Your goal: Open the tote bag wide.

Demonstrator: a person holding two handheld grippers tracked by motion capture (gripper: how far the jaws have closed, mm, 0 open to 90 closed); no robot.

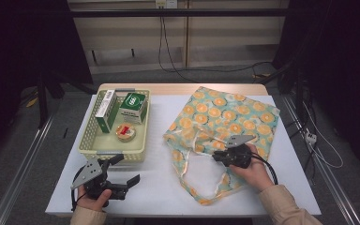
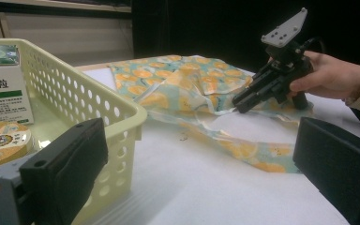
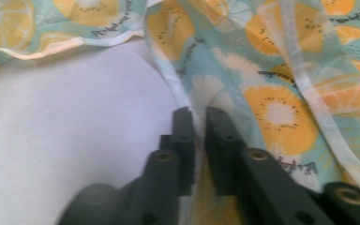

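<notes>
A cloth tote bag (image 1: 229, 117) printed with orange slices lies flat on the right half of the white table (image 1: 159, 187). My right gripper (image 1: 214, 157) sits at the bag's near left rim, shut on a fold of the fabric by the opening. In the right gripper view the jaws (image 3: 199, 117) pinch the bag's (image 3: 272, 93) pale edge strip between them. My left gripper (image 1: 127, 168) is held wide open at the front left, just in front of the basket (image 1: 87, 136), with nothing between its jaws (image 2: 201, 173). From there the bag (image 2: 178, 79) and the right gripper (image 2: 239, 105) show farther off.
The pale yellow perforated basket (image 2: 122, 112) holds two green-and-white boxes (image 1: 105, 111) (image 1: 133, 107) and a round tin (image 1: 125, 132). The bag's white handle loops (image 1: 201, 180) trail toward the front edge. Cables hang off the table's right side.
</notes>
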